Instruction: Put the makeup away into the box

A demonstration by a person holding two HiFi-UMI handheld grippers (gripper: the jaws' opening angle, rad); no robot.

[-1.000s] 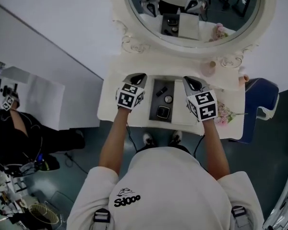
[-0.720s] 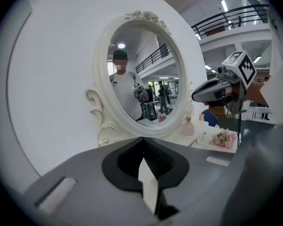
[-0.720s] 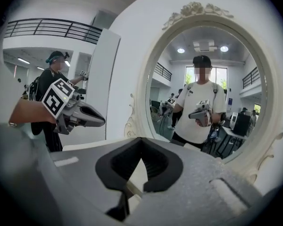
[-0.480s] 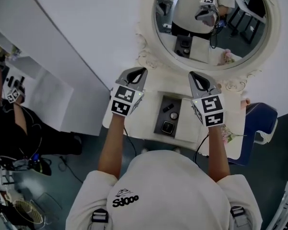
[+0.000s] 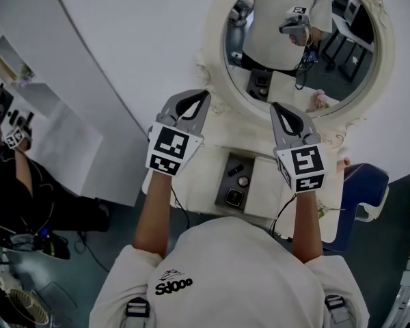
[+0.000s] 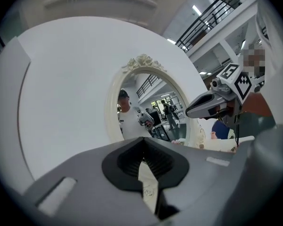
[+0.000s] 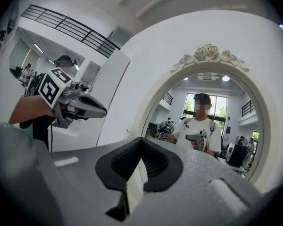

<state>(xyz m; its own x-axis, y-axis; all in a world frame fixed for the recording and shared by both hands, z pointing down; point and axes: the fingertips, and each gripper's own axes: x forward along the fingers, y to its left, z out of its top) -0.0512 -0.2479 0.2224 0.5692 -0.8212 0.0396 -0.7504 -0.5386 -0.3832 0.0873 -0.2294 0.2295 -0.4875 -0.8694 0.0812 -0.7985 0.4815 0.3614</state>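
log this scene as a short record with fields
setting: white dressing table under an oval mirror
left tongs: shut, empty, pointing at the mirror
right tongs: shut, empty, same aim
box: dark, open, on the table
in box: square compact, round item, dark stick

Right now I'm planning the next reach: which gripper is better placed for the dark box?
Right gripper, marginally: in the head view it sits slightly nearer the dark box than the left gripper; both shut.
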